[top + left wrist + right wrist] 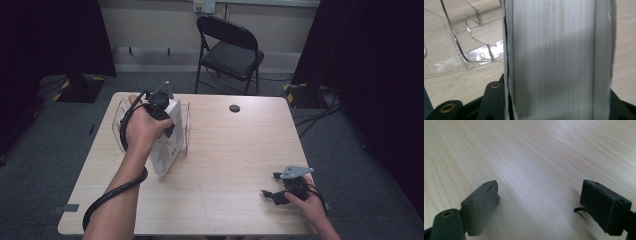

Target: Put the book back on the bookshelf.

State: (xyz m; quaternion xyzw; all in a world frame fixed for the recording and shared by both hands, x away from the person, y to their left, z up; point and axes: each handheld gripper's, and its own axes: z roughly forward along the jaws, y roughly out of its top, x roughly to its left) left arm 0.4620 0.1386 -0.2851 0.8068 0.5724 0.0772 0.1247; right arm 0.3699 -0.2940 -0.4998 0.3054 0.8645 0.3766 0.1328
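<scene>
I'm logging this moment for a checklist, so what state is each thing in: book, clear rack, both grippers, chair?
White book: upright on the table, tilted, clamped across its page edge.
Clear rack: standing on the table behind the book.
Left gripper: shut on the book.
Right gripper: open, holding nothing, low over the table.
Folding chair: unfolded, unoccupied.

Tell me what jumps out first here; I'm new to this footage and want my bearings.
The left hand-held gripper grips a thick white book, standing on the table's far-left part beside a clear plastic rack. In the left gripper view its page edges show between the jaws. The right hand-held gripper rests open at the near-right corner.
</scene>
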